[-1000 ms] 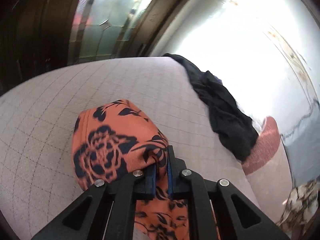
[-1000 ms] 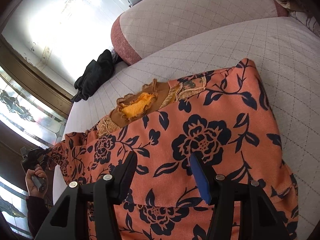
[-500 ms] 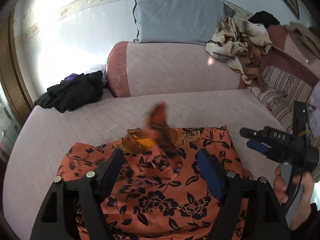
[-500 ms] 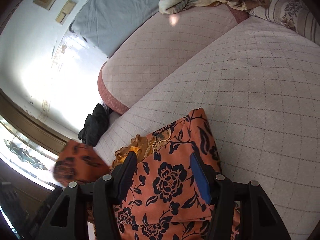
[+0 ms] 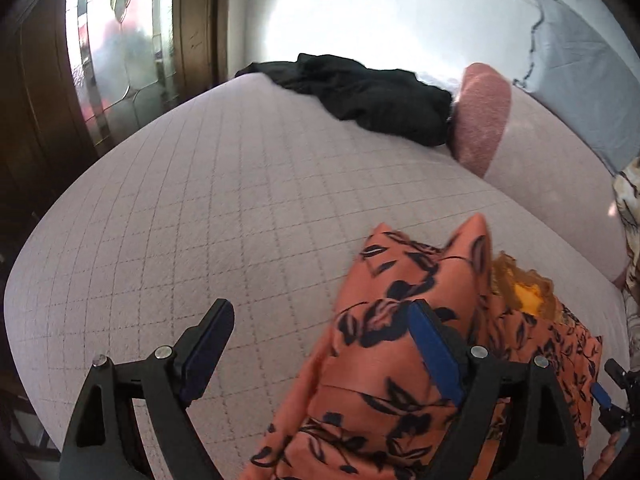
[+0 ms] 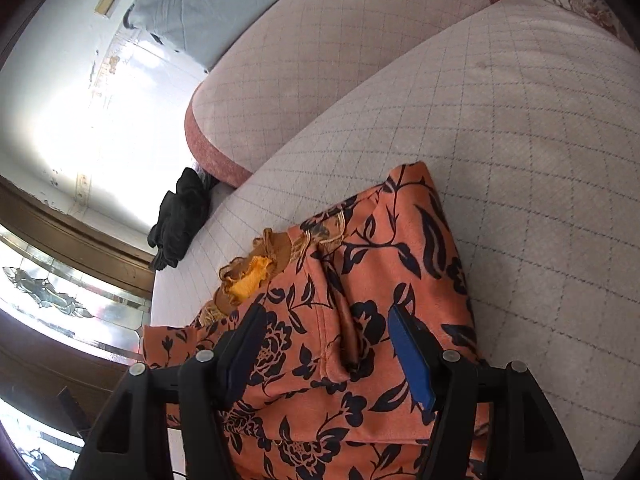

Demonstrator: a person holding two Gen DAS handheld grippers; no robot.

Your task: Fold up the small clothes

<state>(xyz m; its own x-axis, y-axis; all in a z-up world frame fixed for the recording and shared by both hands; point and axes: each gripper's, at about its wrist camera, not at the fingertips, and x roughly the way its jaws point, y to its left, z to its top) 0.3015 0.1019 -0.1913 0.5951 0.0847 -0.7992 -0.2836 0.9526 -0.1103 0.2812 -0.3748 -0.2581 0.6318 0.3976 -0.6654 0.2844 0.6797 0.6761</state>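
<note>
An orange garment with a dark blue flower print [image 6: 360, 292] lies on the quilted sofa seat [image 6: 540, 160], its brown and yellow frilled neckline [image 6: 250, 276] toward the sofa back. One side is folded over onto the middle [image 5: 400, 320]. My left gripper [image 5: 320, 344] is open and empty above the garment's left edge, its right finger over the fold. My right gripper [image 6: 328, 344] is open and empty, hovering over the garment's lower middle. The right gripper also shows at the left wrist view's lower right edge [image 5: 616, 396].
A crumpled black garment [image 5: 372, 96] lies at the sofa's far left end by the pink bolster [image 5: 484, 112]. A grey pillow [image 6: 216, 4] leans on the wall. A patterned cloth [image 5: 630, 208] hangs at the right. A glazed wooden door [image 5: 116, 48] stands left.
My left gripper was shut on the garment's sleeve, carried it over onto the middle and let go. It has since swung back left. My right gripper stayed open over the garment.
</note>
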